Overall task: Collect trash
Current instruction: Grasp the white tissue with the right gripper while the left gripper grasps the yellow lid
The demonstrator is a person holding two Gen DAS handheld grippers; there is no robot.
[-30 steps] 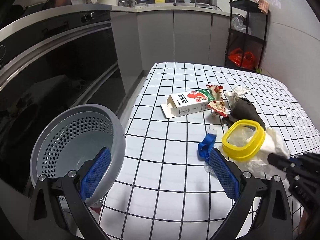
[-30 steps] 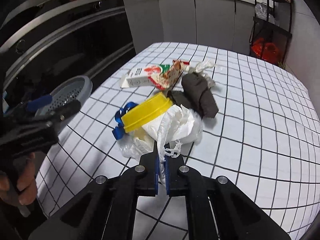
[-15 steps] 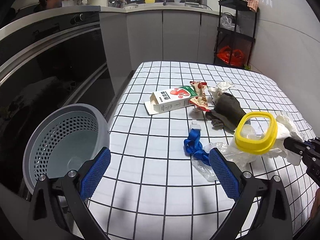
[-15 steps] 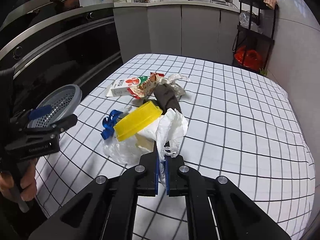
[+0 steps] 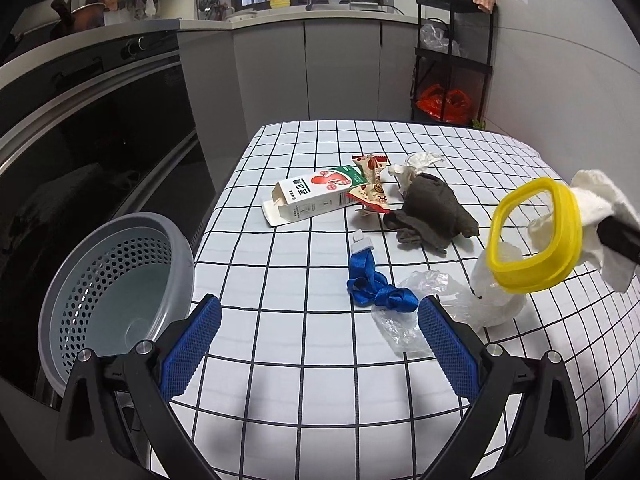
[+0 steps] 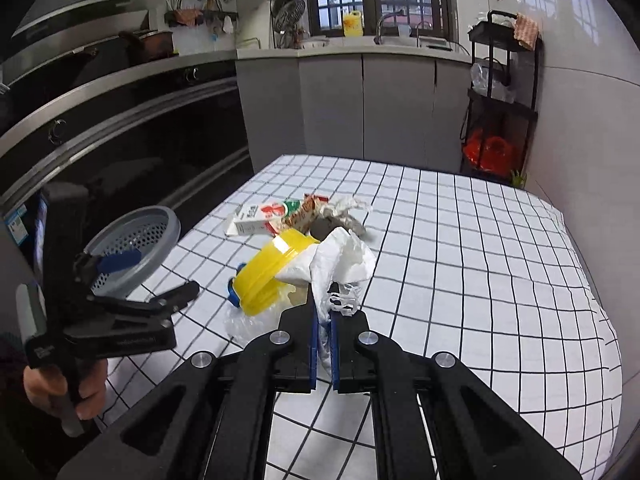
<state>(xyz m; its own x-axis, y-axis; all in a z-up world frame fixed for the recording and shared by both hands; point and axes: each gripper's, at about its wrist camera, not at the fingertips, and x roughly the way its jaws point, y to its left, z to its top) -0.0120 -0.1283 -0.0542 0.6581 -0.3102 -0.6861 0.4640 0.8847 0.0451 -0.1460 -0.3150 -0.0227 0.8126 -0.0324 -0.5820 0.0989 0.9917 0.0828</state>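
Observation:
My right gripper [image 6: 324,320] is shut on a white plastic bag [image 6: 340,260] and holds it lifted above the checked table [image 6: 460,264]. A yellow lid [image 6: 268,276] hangs with the bag. From the left wrist view the bag [image 5: 596,204] and yellow lid [image 5: 536,236] hang at the right. My left gripper [image 5: 318,340] is open and empty, low over the near table edge. A grey perforated bin [image 5: 116,292] stands left of the table. A milk carton [image 5: 316,196], snack wrapper [image 5: 370,184], dark cloth [image 5: 436,212], blue ribbon [image 5: 376,284] and clear plastic film [image 5: 408,316] lie on the table.
Dark oven fronts and a counter [image 5: 100,92] run along the left. A black shelf rack [image 5: 452,60] with a red bag stands at the far right by the wall. Grey cabinets [image 6: 360,100] are behind the table.
My right gripper has lifted the white bag and yellow lid up off the table. Both grippers have drawn back, so more of the table and kitchen shows.

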